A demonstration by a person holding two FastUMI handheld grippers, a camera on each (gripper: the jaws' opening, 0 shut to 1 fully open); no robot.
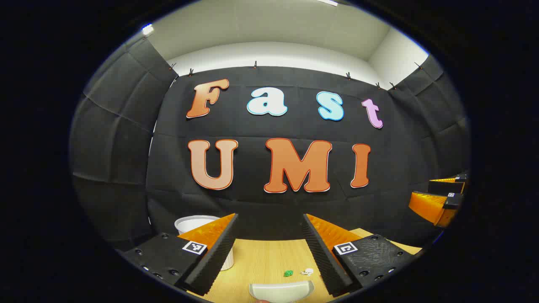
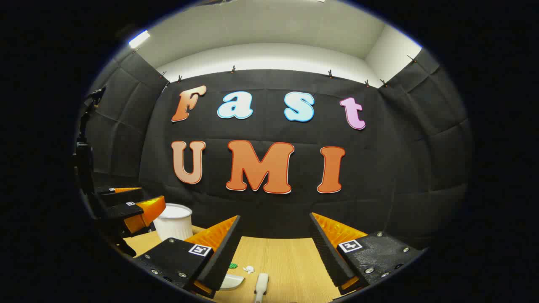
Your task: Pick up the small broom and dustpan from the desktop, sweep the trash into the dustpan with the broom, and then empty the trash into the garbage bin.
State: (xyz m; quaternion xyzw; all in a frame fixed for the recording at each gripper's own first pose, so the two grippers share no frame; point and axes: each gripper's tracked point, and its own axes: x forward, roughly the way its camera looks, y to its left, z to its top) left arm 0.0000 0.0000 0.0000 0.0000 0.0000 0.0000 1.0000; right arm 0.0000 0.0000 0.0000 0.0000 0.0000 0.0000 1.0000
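My left gripper is held open above the wooden desktop, nothing between its fingers. Below it lies the white dustpan, with a green scrap and a white scrap just beyond its edge. My right gripper is open too and holds nothing. The white broom handle lies on the desktop under it. To the handle's left are the dustpan, the green scrap and the white scrap.
A white ribbed garbage bin stands at the back left of the desk, partly behind my left finger in the left gripper view. The other gripper shows at each view's side: the right one, the left one.
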